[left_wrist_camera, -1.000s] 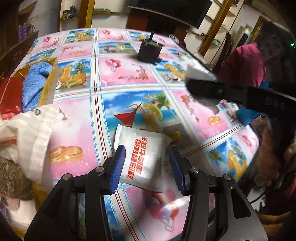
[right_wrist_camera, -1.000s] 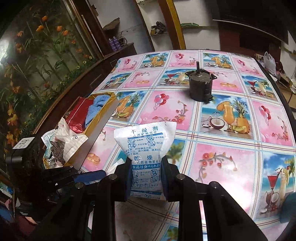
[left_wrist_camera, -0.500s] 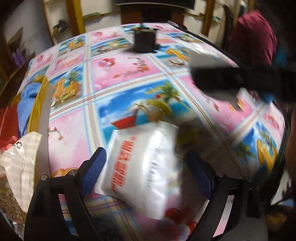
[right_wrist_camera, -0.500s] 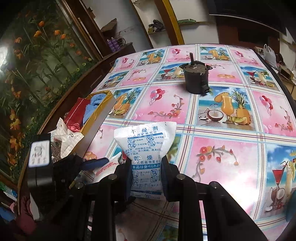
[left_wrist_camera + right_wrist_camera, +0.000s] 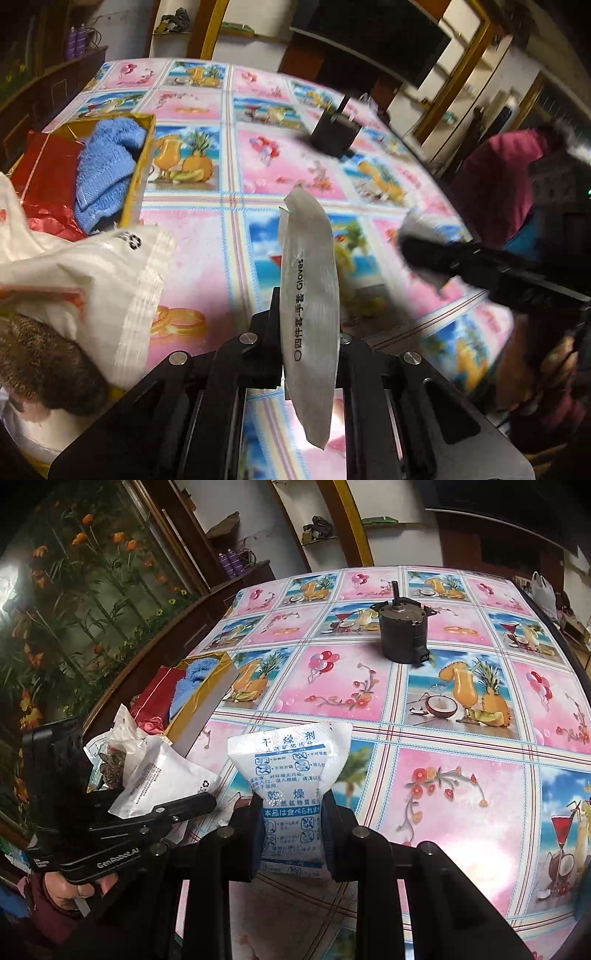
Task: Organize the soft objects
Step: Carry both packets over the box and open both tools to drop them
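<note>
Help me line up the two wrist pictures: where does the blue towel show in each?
Left wrist view: the blue towel is upper left, inside the gold-edged box, next to red wrapping.
Right wrist view: the blue towel is left of centre, small, in the same box.
Shared landmark: the dark motor standing on the tablecloth.

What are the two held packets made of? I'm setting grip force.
Glove packet in the left gripper: probably thin glossy plastic film, shiny and bowed. Desiccant packet in the right gripper: apparently matte paper-like or nonwoven pouch, pinched inward.
</note>
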`<state>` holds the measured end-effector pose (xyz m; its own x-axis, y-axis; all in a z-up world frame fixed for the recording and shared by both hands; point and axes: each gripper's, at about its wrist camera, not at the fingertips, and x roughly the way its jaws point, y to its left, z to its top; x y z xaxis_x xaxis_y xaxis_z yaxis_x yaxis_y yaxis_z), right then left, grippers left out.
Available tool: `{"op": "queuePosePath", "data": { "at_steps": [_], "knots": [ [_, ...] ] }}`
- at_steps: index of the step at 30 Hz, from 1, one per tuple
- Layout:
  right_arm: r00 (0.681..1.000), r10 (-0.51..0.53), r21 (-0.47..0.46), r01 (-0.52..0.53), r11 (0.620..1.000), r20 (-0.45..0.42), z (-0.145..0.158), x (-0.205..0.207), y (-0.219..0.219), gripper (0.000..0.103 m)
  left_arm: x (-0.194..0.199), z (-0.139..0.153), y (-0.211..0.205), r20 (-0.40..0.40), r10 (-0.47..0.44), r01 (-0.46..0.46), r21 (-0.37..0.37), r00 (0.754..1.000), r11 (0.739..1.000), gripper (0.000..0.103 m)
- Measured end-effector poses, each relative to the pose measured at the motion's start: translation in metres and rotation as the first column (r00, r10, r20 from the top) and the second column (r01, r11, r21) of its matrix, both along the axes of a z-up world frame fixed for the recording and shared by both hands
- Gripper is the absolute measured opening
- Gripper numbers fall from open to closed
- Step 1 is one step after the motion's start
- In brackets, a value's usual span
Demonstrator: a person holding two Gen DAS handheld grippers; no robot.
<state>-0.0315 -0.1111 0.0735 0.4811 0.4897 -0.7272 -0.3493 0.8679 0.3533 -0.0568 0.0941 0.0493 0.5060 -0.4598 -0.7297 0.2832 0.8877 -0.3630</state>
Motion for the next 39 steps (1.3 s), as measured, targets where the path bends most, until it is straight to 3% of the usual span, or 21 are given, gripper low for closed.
{"op": "queuePosePath", "data": {
  "at_steps": [5,10,15,17,18,20,23,28,35,39],
  "knots": [
    [0.999,0.039,-0.01,-0.039,0.999,0.016,0.01,0.002,0.019,0.025,-0.019,0.037,0.034,0.059,0.055,-0.048,-0.11,0.997,0.993,0.009],
    [0.994,0.106,-0.016,-0.105,0.994,0.031,0.021,0.008,0.057,0.025,-0.034,0.056,0.089,0.095,0.206,-0.198,-0.088,0.974,0.976,0.009],
    [0.981,0.186,-0.031,-0.184,0.982,0.053,0.034,0.017,0.109,0.025,-0.036,0.052,0.138,0.084,0.331,-0.325,-0.078,0.94,0.942,0.009],
    [0.975,0.215,-0.041,-0.213,0.976,0.059,0.039,0.023,0.132,0.025,-0.034,0.048,0.148,0.082,0.359,-0.357,-0.038,0.93,0.933,0.009],
    [0.972,0.228,-0.047,-0.226,0.973,0.057,0.04,0.027,0.144,0.025,-0.033,0.044,0.149,0.077,0.365,-0.366,0.005,0.928,0.93,0.01],
    [0.968,0.245,-0.054,-0.243,0.969,0.047,0.042,0.036,0.165,0.025,-0.028,0.033,0.148,0.046,0.354,-0.356,0.088,0.934,0.93,0.027],
    [0.963,0.267,-0.079,-0.264,0.961,0.03,0.041,0.05,0.195,0.025,-0.03,0.023,0.146,0.005,0.301,-0.3,0.075,0.954,0.951,0.041],
    [0.959,0.283,-0.144,-0.28,0.949,0.001,0.028,0.069,0.237,0.025,-0.041,0.019,0.142,0.002,0.244,-0.244,0.06,0.97,0.968,0.048],
    [0.972,0.233,-0.233,-0.227,0.946,0.001,0.008,0.09,0.26,0.03,-0.06,0.024,0.156,0.084,0.299,-0.301,0.017,0.951,0.953,0.048],
    [0.972,0.235,-0.163,-0.229,0.96,0.023,0.02,0.084,0.252,0.052,-0.07,0.032,0.163,0.132,0.335,-0.335,-0.018,0.933,0.942,0.048]
  ]
}}
